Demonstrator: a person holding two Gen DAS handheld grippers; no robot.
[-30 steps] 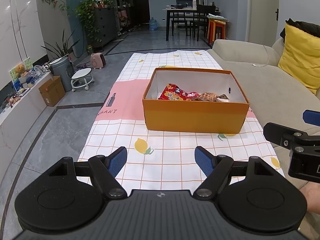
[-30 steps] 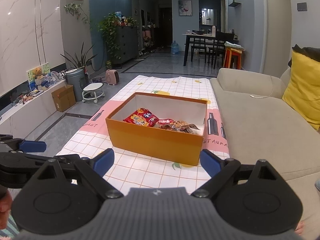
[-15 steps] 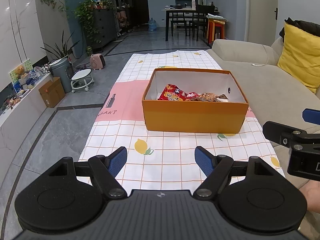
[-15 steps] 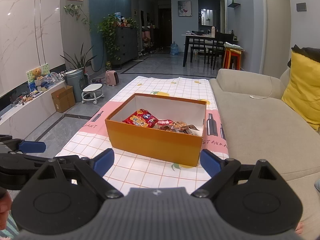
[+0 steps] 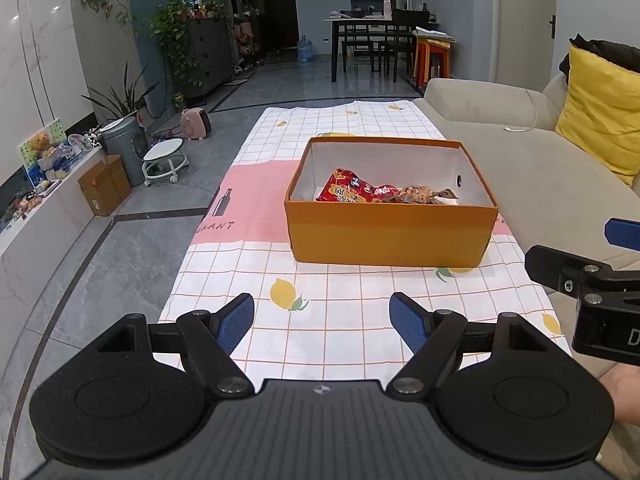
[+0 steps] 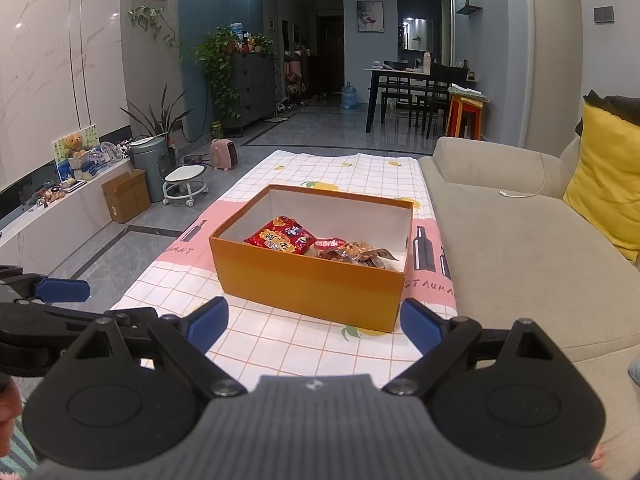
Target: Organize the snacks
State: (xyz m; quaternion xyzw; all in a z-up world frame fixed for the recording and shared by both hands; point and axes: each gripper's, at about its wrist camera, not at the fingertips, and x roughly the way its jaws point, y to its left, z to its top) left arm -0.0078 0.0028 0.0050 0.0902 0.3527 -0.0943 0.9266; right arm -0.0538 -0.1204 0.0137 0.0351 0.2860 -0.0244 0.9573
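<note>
An open orange box (image 5: 390, 236) stands on the checked tablecloth (image 5: 340, 312); it also shows in the right wrist view (image 6: 308, 284). Inside lie a red snack bag (image 5: 344, 192) and brown snack packets (image 5: 420, 194), seen in the right wrist view as the red bag (image 6: 282, 236) and the packets (image 6: 356, 252). My left gripper (image 5: 322, 322) is open and empty, well short of the box. My right gripper (image 6: 314, 326) is open and empty, also short of the box. Each gripper shows at the edge of the other's view.
A beige sofa (image 6: 520, 248) with a yellow cushion (image 6: 608, 176) runs along the table's right side. On the left floor stand a cardboard box (image 5: 104, 184), a small white stool (image 5: 164, 160) and a grey bin (image 5: 122, 148). A dining table (image 5: 376, 40) stands far back.
Both views have shifted very slightly; the box sits a touch farther away. Both grippers stay open and empty.
</note>
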